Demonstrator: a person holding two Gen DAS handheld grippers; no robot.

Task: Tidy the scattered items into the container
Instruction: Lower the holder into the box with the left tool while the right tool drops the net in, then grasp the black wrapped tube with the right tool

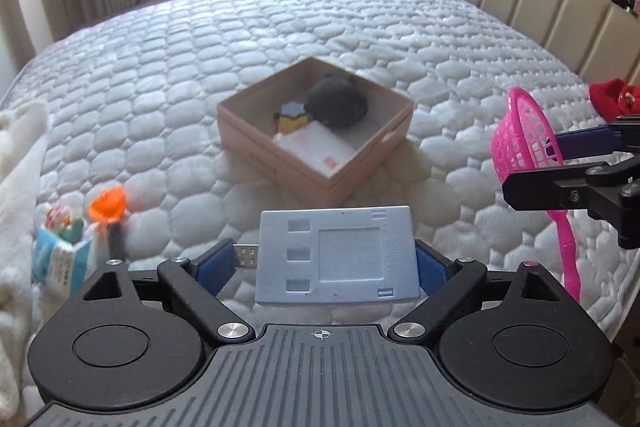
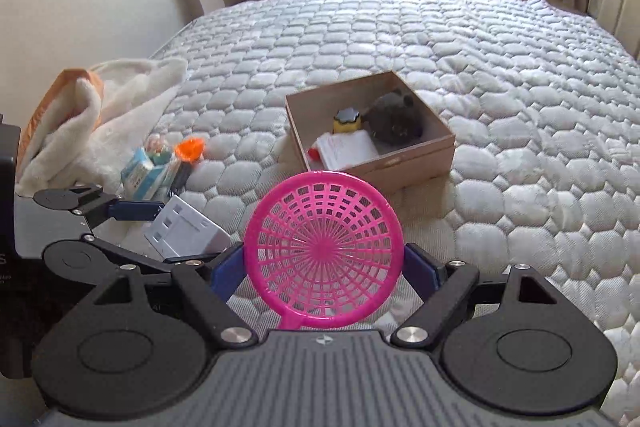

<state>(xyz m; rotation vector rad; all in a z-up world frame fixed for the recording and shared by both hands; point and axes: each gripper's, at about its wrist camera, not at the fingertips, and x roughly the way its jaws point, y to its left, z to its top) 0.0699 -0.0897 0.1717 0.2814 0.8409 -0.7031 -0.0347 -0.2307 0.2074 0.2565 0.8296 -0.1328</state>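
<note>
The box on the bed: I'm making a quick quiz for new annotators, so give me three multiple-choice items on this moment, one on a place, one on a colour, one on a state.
1. Where is the dark plush toy?
A. in the box
B. on the towel
C. in the left gripper

2. What colour is the strainer?
A. green
B. pink
C. white

3. What is between the fingers of the right gripper?
A. nothing
B. the grey USB device
C. the strainer

Answers: 1 A, it lies inside the box walls beside a yellow item. 2 B, its mesh and handle are bright pink. 3 C, the round mesh sits between its blue pads; the USB device is in the left gripper.
</note>
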